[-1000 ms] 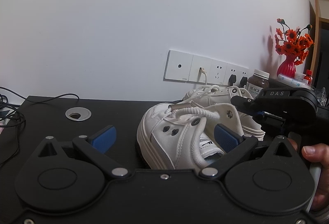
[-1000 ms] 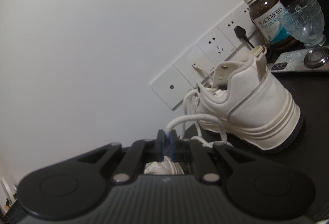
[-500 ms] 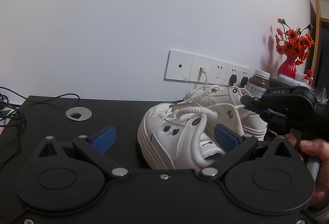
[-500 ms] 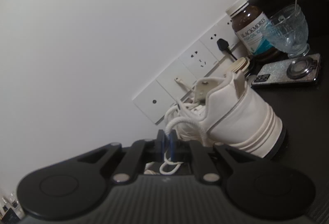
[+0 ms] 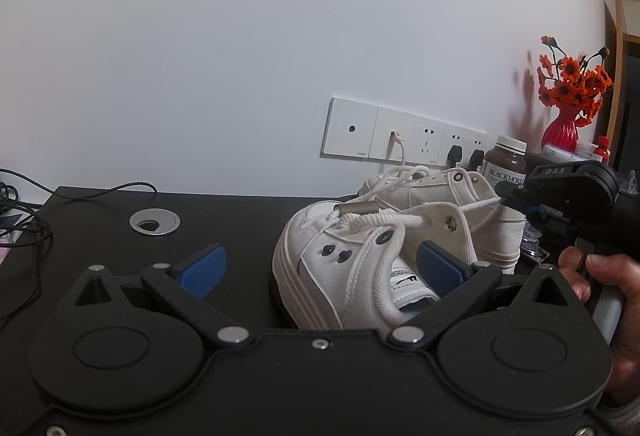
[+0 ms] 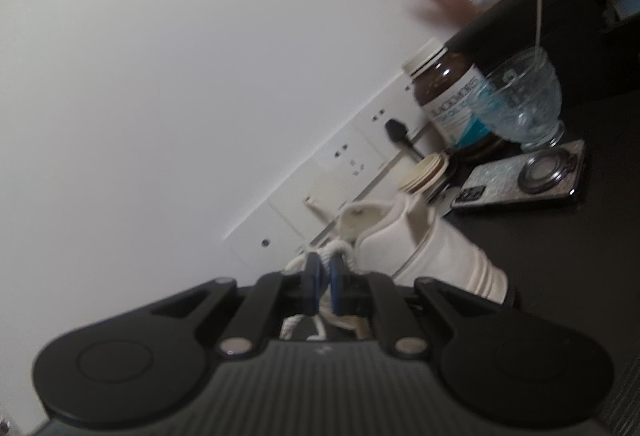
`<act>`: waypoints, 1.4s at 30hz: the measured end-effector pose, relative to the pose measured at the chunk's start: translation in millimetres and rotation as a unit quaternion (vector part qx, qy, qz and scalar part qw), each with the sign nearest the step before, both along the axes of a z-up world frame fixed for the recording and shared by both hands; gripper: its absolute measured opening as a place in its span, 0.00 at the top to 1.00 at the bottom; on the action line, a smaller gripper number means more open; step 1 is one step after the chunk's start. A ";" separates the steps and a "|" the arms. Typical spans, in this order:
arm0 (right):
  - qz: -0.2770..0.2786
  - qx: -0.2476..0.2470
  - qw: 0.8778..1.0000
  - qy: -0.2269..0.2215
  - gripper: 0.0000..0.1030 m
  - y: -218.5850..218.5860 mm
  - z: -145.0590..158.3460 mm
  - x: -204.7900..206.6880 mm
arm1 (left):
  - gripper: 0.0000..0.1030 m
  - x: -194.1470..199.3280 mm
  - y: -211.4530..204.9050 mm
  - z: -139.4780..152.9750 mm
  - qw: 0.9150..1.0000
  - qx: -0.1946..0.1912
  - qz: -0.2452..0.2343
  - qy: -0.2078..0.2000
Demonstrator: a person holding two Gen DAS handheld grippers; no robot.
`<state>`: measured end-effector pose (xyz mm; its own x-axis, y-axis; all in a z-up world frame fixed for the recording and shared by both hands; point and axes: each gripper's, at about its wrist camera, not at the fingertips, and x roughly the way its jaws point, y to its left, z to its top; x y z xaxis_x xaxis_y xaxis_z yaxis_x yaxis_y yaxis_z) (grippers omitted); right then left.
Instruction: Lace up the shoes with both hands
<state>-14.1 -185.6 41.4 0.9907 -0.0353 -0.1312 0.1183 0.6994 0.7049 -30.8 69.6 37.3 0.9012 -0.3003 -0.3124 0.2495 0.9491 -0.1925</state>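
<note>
Right gripper [image 5: 505, 192] has swung rightward, clamped on the lace [image 5: 478, 205] running taut from the near shoe [image 5: 352, 264]; my left gripper [image 5: 320, 268] gapes idle beside it.

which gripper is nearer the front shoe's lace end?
Right. The right gripper is shut on the lace end. The left gripper stands open around the front shoe, lower down, not touching the lace.
</note>
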 end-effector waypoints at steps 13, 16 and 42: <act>-0.083 -0.007 0.995 -0.058 0.66 -14.8 12.5 -19.7 | 0.00 1.2 0.6 -0.8 1.000 -0.002 0.000 0.001; -0.112 -0.005 0.990 -0.080 0.66 -23.2 17.1 -27.0 | 0.00 1.5 1.2 -1.0 1.000 -0.004 -0.002 0.001; 0.122 -0.088 0.983 0.101 0.72 -102.2 34.6 -90.8 | 0.00 -31.4 -20.8 18.3 0.997 0.042 -0.009 -0.069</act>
<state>-104.9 -287.7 76.0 0.9267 0.1604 -0.3400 0.0576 0.8332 0.5500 -62.2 48.8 55.6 0.9320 -0.2953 -0.2100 0.2857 0.9553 -0.0755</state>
